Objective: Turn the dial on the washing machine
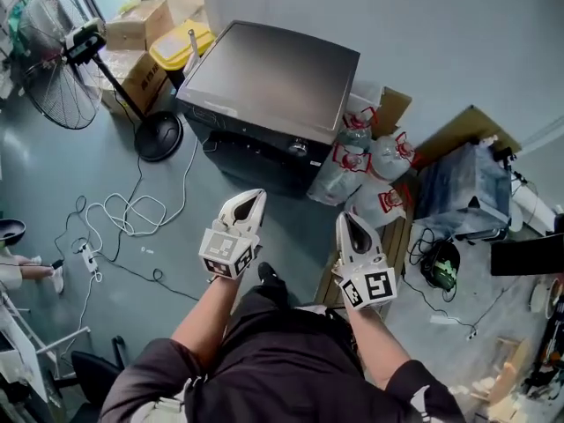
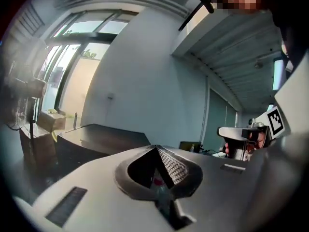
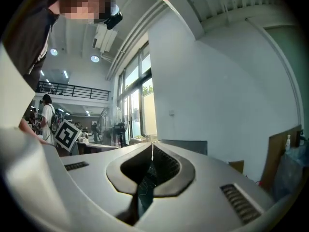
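Both claws shut and empty, held apart from the washing machine

Head view: the dark washing machine stands in the upper middle of the frame, its long front edge running from upper left to lower right and its control face turned toward the bottom; the dial sits on that face right of centre, too small to read its mark. The left gripper and right gripper hang below it, tips aimed up-frame, near but not touching. A fan stands at upper left. Left gripper view: the jaws meet at the tip with nothing between them, and the machine lies at middle left. Right gripper view: the jaws are pressed together, empty.
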`<state>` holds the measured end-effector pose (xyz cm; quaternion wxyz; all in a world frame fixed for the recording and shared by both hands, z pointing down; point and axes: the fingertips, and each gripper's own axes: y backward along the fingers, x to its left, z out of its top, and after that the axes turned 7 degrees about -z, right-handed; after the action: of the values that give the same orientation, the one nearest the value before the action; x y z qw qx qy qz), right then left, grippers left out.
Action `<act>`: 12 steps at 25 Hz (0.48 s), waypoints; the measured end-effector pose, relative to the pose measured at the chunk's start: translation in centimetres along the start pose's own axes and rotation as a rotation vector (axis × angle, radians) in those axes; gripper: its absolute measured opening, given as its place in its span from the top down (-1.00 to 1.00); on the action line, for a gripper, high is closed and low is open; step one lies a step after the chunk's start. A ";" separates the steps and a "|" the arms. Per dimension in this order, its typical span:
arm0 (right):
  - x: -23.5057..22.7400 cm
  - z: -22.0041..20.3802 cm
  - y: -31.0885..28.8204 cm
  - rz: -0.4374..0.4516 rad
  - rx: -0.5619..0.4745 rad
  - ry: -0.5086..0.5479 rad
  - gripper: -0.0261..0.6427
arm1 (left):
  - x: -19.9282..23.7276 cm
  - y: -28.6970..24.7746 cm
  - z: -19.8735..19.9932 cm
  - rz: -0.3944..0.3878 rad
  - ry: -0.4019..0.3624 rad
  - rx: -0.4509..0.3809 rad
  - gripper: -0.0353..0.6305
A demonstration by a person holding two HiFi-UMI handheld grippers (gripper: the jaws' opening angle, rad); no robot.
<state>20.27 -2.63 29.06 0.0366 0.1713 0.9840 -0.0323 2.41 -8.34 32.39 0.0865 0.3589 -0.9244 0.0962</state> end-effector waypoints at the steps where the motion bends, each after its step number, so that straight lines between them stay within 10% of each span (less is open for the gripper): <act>1: 0.3 0.5 0.9 -0.003 -0.009 0.006 0.85 | -0.4 1.0 0.4 0.003 -0.003 0.001 0.85; 12: 2.1 3.3 12.8 -0.077 -0.072 -0.005 0.86 | -6.3 14.1 1.8 -0.002 0.006 -0.035 0.85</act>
<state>22.88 9.85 24.90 0.0437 0.1320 0.9903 0.0014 -2.76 5.48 27.54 0.0954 0.3581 -0.9252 0.0811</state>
